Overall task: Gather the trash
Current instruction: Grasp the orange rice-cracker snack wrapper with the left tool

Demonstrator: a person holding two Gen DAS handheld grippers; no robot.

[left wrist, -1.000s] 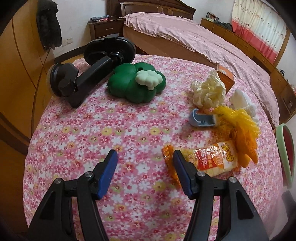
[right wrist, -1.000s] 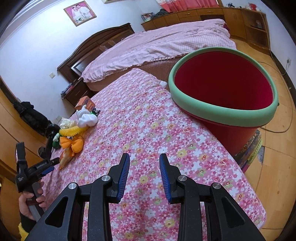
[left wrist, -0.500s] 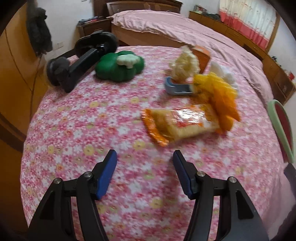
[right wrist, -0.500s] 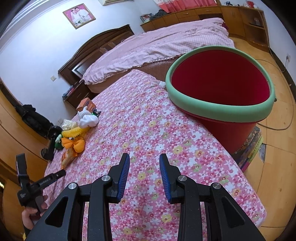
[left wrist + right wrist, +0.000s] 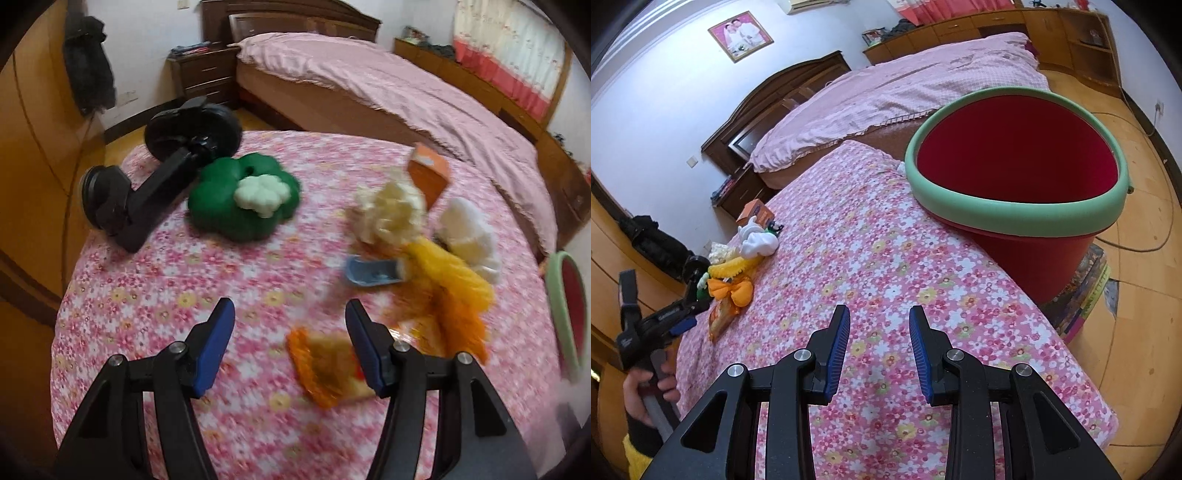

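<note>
Since half a second ago, the snack wrapper (image 5: 332, 365) has slid from frame centre down to lower centre-right, now partly behind the right finger of the left gripper (image 5: 290, 332), whose jaws stand half open, empty. Right gripper (image 5: 879, 343), narrowly open and empty, hovers over the cloth (image 5: 886, 258); the bin (image 5: 1015, 199) sits upper right.
</note>
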